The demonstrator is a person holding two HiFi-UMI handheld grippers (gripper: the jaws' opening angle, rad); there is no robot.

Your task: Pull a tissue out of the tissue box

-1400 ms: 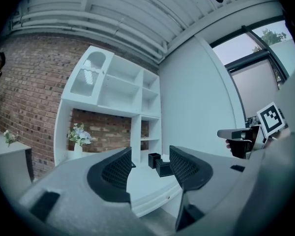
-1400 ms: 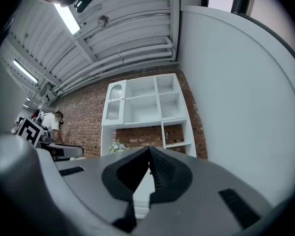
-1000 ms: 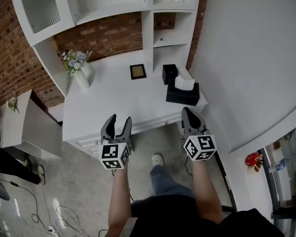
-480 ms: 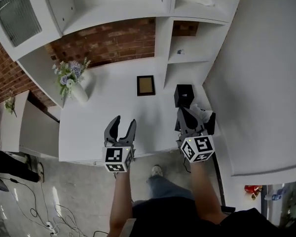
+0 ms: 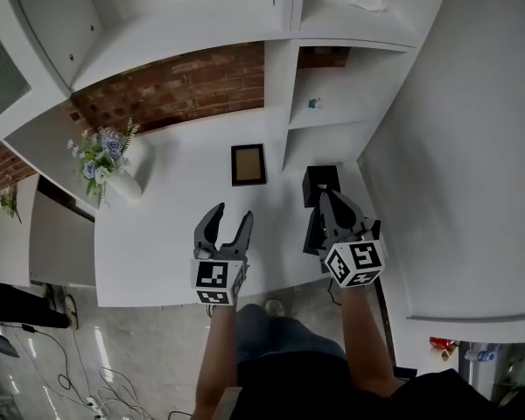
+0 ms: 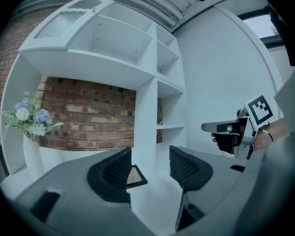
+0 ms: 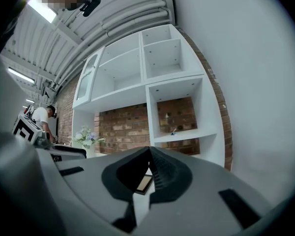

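Note:
The black tissue box [image 5: 311, 232] lies at the right end of the white desk [image 5: 157, 252]; only its left edge shows under my right gripper [image 5: 327, 196], and the tissue is hidden. That gripper hovers over the box with its jaws shut and nothing between them; the right gripper view shows the tips [image 7: 149, 150] meeting. My left gripper [image 5: 231, 215] hangs open and empty over the desk's front middle, well left of the box. Through its gap [image 6: 150, 167] I see only desk and shelving.
A small black cube [image 5: 320, 180] stands just behind the tissue box. A picture frame [image 5: 248, 164] lies mid-desk, and a vase of flowers [image 5: 101, 160] stands far left. White shelves [image 5: 332, 94] and a brick wall rise behind; a white wall closes the right side.
Both grippers have moved forward from the desk's front edge to over the desk. The right one now covers the tissue box, which showed in full a second ago.

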